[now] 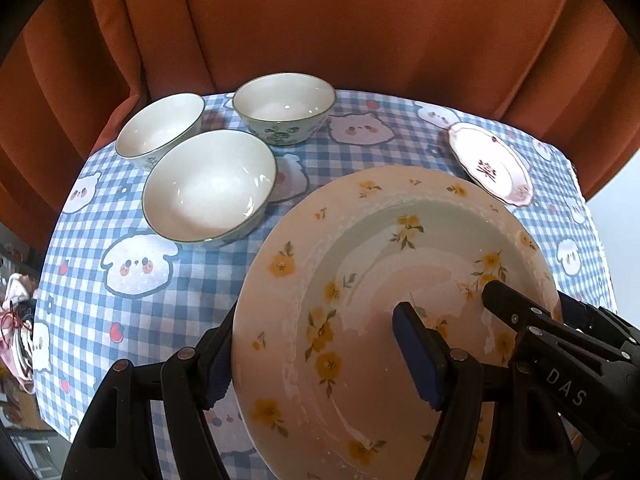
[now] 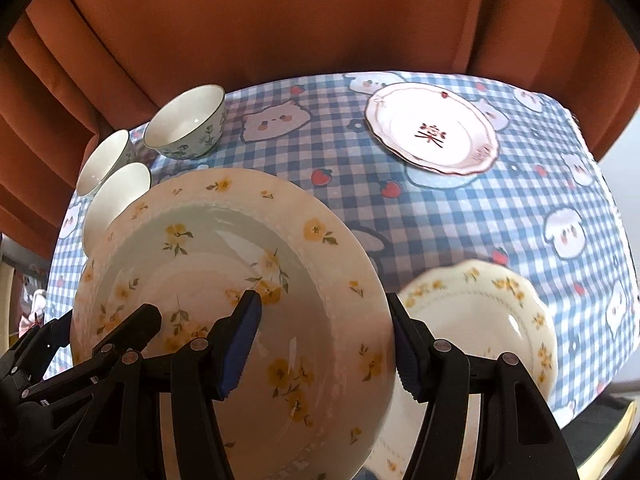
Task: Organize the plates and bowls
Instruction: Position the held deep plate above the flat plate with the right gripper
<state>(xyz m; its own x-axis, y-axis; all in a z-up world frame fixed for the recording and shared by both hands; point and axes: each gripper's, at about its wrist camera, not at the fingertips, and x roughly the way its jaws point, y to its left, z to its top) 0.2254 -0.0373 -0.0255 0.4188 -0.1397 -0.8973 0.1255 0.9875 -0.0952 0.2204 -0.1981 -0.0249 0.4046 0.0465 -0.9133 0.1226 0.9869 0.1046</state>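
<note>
A large cream plate with yellow flowers is held tilted above the table by both grippers. My left gripper is shut on its left rim, one finger inside. My right gripper is shut on its right rim; the other gripper's finger shows at the left. Three white bowls stand at the far left. A pink-rimmed plate lies at the far right. A scalloped yellow-flower plate lies under the held plate's right side.
The table has a blue checked cloth with cartoon animals. An orange curtain hangs close behind the table's far edge. Clutter lies beyond the left edge.
</note>
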